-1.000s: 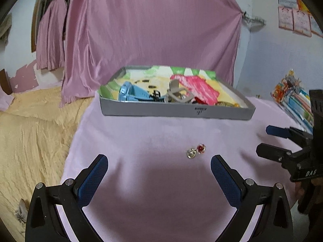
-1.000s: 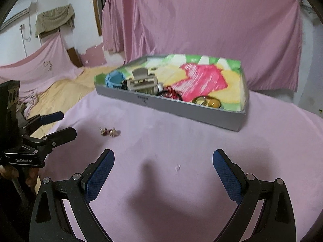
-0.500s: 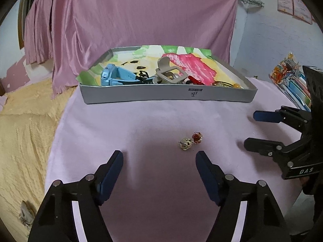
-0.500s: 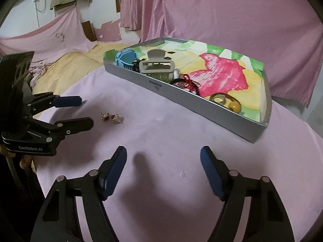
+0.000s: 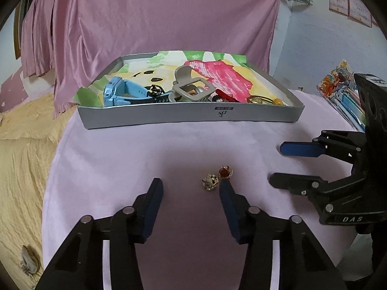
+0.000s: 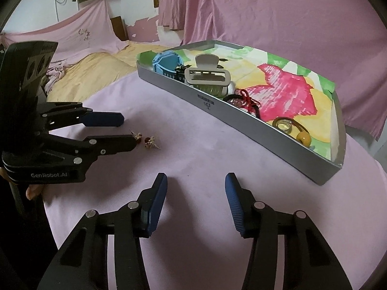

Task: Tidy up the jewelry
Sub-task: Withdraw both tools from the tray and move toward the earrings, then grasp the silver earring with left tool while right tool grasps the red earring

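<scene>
Two small earrings lie on the pink cloth: a gold one point(image 5: 210, 182) and a red one point(image 5: 225, 171). They also show in the right wrist view point(image 6: 150, 141). My left gripper point(image 5: 191, 184) is open, low over the cloth, its right fingertip touching or just short of the earrings. It shows in the right wrist view point(image 6: 125, 130) with the earrings at its tips. My right gripper point(image 6: 196, 181) is open and empty over bare cloth; it shows in the left wrist view point(image 5: 275, 164). A grey tray point(image 5: 193, 118) holds a blue watch point(image 5: 118, 91), a hair clip point(image 5: 191, 87) and other jewelry.
The tray point(image 6: 241, 118) stands at the back of the table, lined with colourful paper. A yellow bedspread point(image 5: 21, 145) lies left of the table. Pink curtains point(image 5: 157, 14) hang behind. Colourful packets point(image 5: 338, 84) lie at the far right.
Both grippers have narrowed but stay open. My left gripper moved forward and down to the earrings. The right gripper moved closer to the tray.
</scene>
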